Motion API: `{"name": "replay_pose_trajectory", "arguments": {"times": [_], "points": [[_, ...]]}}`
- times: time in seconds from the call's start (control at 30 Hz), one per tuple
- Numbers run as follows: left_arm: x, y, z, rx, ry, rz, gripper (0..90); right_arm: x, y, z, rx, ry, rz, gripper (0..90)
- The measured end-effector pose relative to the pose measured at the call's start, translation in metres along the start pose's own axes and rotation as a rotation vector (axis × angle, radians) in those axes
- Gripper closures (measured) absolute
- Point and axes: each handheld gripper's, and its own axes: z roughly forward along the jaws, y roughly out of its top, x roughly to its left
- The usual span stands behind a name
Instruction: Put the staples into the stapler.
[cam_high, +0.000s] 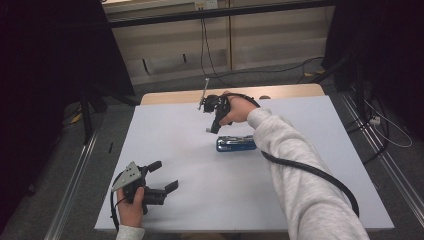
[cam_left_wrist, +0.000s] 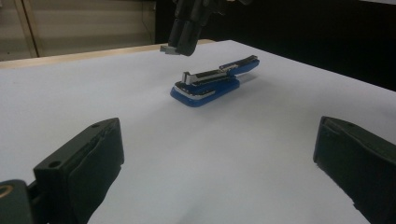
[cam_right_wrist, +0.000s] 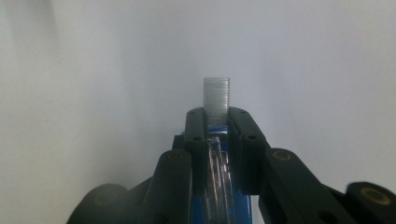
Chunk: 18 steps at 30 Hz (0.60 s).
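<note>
The right gripper (cam_high: 212, 129) pinches a strip of staples (cam_right_wrist: 216, 99) and hangs just above the far-left end of the opened blue stapler (cam_high: 236, 143), whose long axis runs left-right (magazine up, apparently ready for loading). The left gripper (cam_high: 166, 176), well nearer the person than the stapler, rests wide apart, holding nothing

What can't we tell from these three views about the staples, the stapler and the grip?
- Strip of staples: its rear end is hidden between the right gripper jaws, right gripper view; how deep the grip goes is unclear.
- In the high view the strip is too small to make out at the right gripper.
- Blue stapler: its tray contents are too small, left gripper view; the sleeve covers its right end in the high view.
</note>
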Motion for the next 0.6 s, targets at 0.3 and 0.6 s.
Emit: {"name": "replay_pose_trajectory", "arguments": {"times": [0.3, 0.6], "points": [[-0.0005, 0.0001, 0.0004, 0.002, -0.001, 0.000, 1.8, -0.0002, -0.0034, -0.0030, -0.002, -0.005, 0.007, 78.5], [-0.0005, 0.0003, 0.0004, 0.001, -0.002, 0.001, 1.8, -0.0013, -0.0059, -0.0046, -0.004, -0.004, 0.005, 78.5]]}}
